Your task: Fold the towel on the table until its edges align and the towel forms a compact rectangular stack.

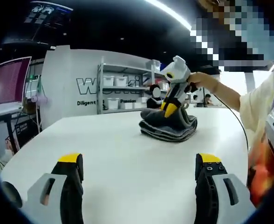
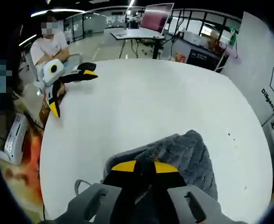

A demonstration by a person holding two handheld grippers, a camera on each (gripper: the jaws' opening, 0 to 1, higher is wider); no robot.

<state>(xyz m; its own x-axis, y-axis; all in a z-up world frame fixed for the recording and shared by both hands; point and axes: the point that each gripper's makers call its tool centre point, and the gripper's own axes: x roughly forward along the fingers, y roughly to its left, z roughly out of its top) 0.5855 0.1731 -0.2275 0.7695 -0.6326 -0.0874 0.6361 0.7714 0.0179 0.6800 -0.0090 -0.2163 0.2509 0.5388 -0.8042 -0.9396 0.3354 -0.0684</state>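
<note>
A dark grey towel (image 1: 170,126) lies bunched in a loose folded heap on the white round table (image 1: 109,140), toward its far side. In the left gripper view, my right gripper (image 1: 171,110) comes down onto the top of the heap, held by a person's hand. In the right gripper view, my right gripper (image 2: 145,166) has its yellow tips together, pinching the towel (image 2: 193,151). My left gripper (image 1: 139,161) hovers open over bare table, well short of the towel. It also appears across the table (image 2: 174,93) as the left gripper (image 2: 72,91), jaws spread with nothing between them.
Metal shelves (image 1: 123,86) with white bins stand beyond the table against a lettered wall (image 1: 88,88). A desk with a monitor (image 2: 156,17) sits across the room. A seated person (image 2: 51,44) is past the table edge. Orange and white gear (image 2: 20,140) lies on the floor.
</note>
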